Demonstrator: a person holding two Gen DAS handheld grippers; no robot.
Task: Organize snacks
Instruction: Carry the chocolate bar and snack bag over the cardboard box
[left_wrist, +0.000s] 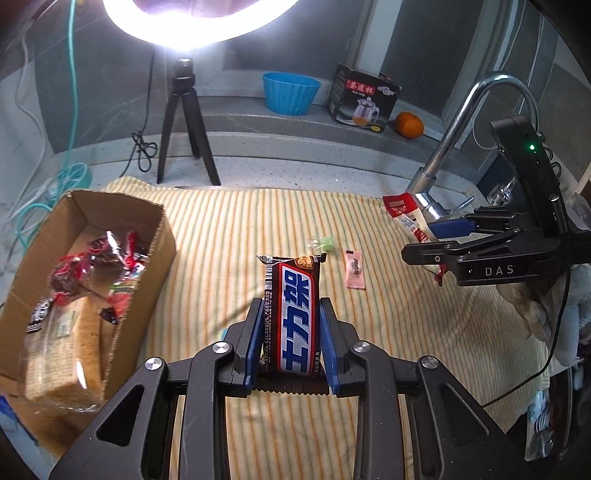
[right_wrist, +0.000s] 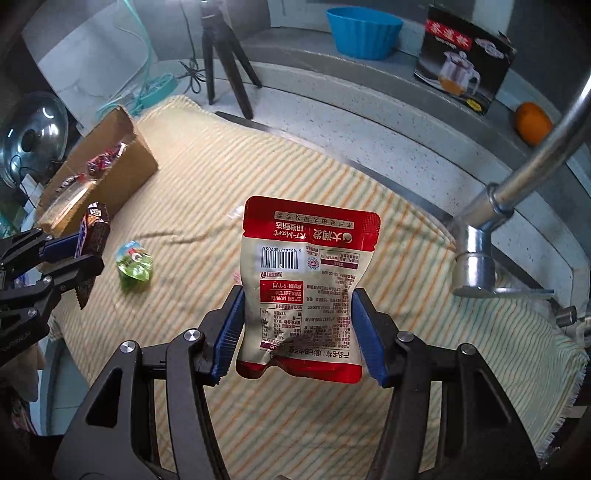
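Note:
My left gripper (left_wrist: 291, 306) is shut on a brown chocolate bar with a blue and white label (left_wrist: 293, 314), held above the striped cloth (left_wrist: 229, 236). In the right wrist view the same bar (right_wrist: 94, 229) shows at the left edge in that gripper (right_wrist: 79, 254). My right gripper (right_wrist: 297, 295) is shut on a red and white snack pouch (right_wrist: 306, 280), lifted off the cloth (right_wrist: 221, 184). From the left wrist view that pouch (left_wrist: 404, 216) hangs in the right gripper (left_wrist: 424, 240). A cardboard box (left_wrist: 122, 229) with several snacks stands at the left. A green jelly cup (right_wrist: 133, 266) and a pink candy (left_wrist: 354, 272) lie on the cloth.
A chrome faucet (right_wrist: 517, 192) rises at the right edge of the cloth. Behind stand a black tripod (left_wrist: 186, 122) with a ring light, a blue bowl (left_wrist: 290, 92), a teapot carton (left_wrist: 364, 98) and an orange (left_wrist: 409, 124). A pot lid (right_wrist: 33, 133) lies far left.

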